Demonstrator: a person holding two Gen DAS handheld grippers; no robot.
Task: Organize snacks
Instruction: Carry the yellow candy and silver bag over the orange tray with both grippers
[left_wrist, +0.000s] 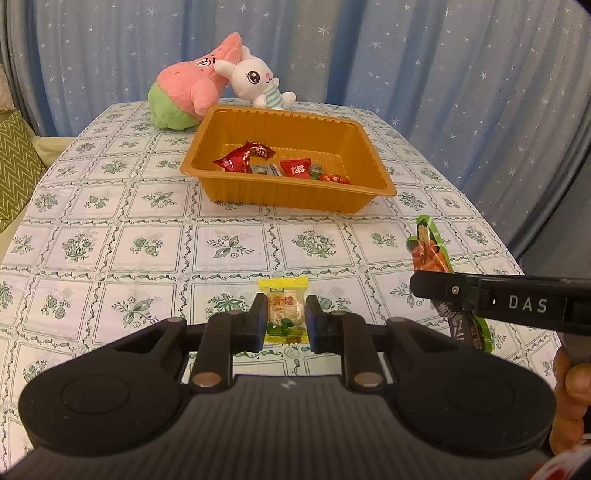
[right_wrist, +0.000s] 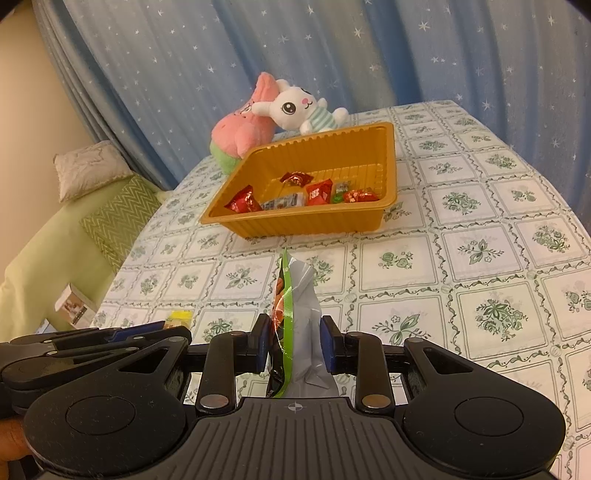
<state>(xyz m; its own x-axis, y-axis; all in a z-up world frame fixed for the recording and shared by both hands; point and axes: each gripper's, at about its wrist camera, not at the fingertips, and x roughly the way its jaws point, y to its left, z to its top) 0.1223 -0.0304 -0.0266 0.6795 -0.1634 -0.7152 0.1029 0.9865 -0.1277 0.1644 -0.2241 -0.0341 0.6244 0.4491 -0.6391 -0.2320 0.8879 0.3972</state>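
Starts with the left gripper (left_wrist: 286, 308), shut tight on a candy (left_wrist: 283, 286), and the right gripper (right_wrist: 294, 334), jaws part-closed and pressing on a packet (right_wrist: 300, 284). Keeps both snacks over the near part of the table (left_wrist: 110, 206), well apart from the tray (left_wrist: 280, 195) that sits further back. Looks like a carry to that tray with two loads at once, so risks a bump between the grippers, which already hang close side by side. Risks shoving the light tray across the cloth, or up against the two plush toys (left_wrist: 184, 92) touching its far rim, should either load clip the near wall on a low approach. Has the packet pinched edge-on near its middle, one long end standing up past the fingertips and the other hanging below; could let it swivel or slide in the pads, catch the tray rim, or land half in and half out if released too early. Holds the candy only by its slippery wrapper sides, both ends poking out past the pads; could let it squirt free on a jolt and fall short onto the cloth. Could also scatter the few sweets (left_wrist: 295, 168) lying in the tray's near half with a hard drop.
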